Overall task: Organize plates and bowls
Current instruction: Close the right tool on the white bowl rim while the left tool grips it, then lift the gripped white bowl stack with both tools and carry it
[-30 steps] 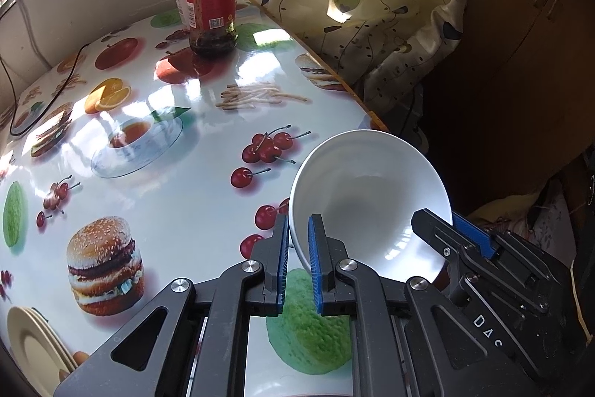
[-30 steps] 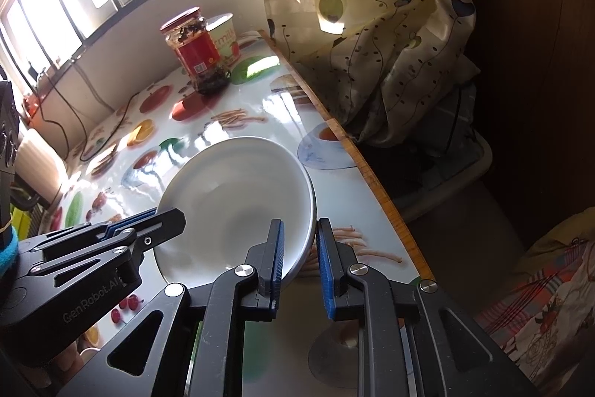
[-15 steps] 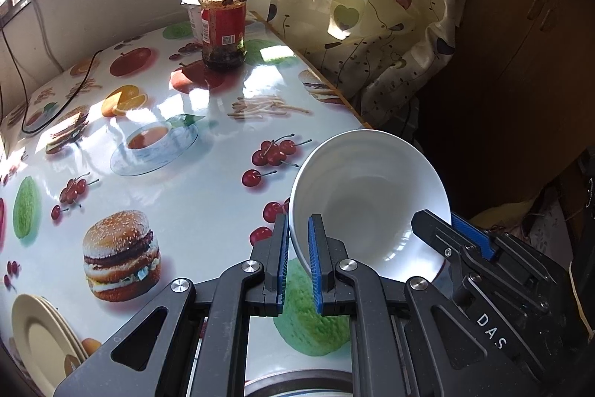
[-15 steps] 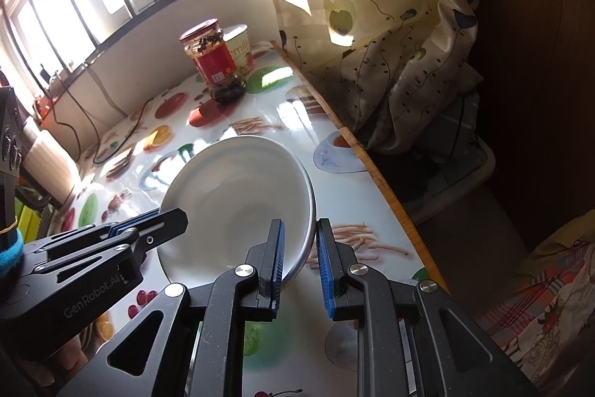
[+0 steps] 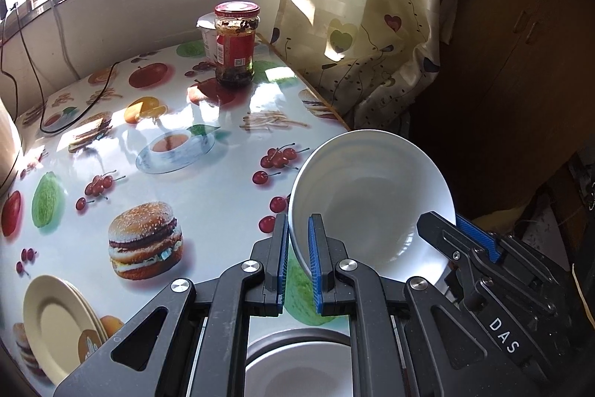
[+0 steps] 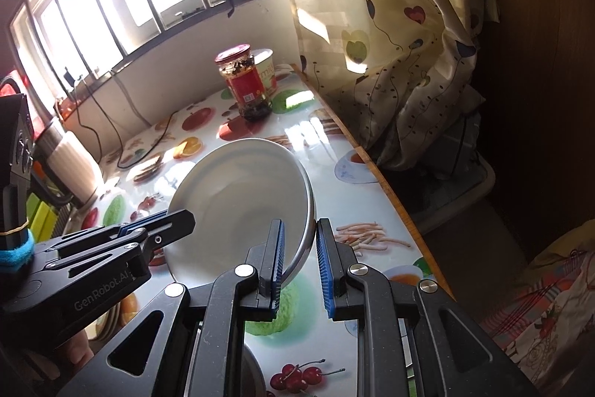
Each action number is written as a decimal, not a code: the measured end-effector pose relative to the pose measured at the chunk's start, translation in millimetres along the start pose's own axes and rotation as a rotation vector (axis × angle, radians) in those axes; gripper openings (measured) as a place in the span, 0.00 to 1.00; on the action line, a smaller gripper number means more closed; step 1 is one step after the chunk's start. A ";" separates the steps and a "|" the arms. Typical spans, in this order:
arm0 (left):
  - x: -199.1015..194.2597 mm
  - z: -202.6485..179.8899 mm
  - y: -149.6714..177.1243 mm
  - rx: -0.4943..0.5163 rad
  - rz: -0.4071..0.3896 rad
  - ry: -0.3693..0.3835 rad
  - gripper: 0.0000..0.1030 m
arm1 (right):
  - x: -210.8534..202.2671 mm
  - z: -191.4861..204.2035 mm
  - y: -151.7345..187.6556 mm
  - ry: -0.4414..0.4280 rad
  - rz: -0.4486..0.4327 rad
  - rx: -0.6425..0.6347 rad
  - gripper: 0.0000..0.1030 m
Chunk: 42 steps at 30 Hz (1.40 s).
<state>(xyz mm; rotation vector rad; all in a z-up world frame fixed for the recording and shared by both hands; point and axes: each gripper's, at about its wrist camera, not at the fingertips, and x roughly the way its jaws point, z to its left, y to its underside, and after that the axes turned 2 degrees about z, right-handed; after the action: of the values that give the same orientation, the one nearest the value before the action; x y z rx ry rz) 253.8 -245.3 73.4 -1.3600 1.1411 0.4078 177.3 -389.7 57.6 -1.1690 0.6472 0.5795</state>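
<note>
A white bowl point(image 5: 372, 207) hangs tilted in the air above the table's near right edge, held by both grippers. My left gripper point(image 5: 297, 259) is shut on its left rim. My right gripper point(image 6: 299, 263) has its jaws around the opposite rim point(image 6: 305, 211), with a gap beside the right pad; it also shows in the left wrist view point(image 5: 461, 233). Beige plates point(image 5: 55, 322) are stacked at the table's near left. Another white bowl point(image 5: 297, 374) inside a grey one lies directly below my left gripper.
A red-lidded jar point(image 5: 236, 43) and a white tub point(image 5: 206, 36) stand at the far end of the fruit-print table point(image 5: 208, 188). A black cable point(image 5: 44, 92) runs along the far left. A curtain point(image 5: 364, 25) hangs by the right edge. A cream appliance point(image 6: 74, 166) stands left.
Both grippers have lifted the bowl higher and pulled back, so more of the table and window shows. The right gripper's jaws have widened slightly around the rim.
</note>
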 end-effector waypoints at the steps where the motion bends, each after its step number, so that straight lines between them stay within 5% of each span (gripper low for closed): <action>1: -3.3 0.4 1.6 -0.001 -0.005 0.002 0.11 | -2.8 1.8 1.0 -0.002 -0.004 -0.001 0.17; 42: -79.7 29.0 82.1 -0.027 -0.060 0.018 0.11 | -69.5 56.6 80.9 -0.066 -0.020 -0.012 0.17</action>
<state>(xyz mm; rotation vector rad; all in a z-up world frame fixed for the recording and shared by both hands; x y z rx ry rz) 164.0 -170.2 88.0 -1.4202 1.1103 0.3691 81.1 -317.8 70.5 -1.1615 0.5759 0.6036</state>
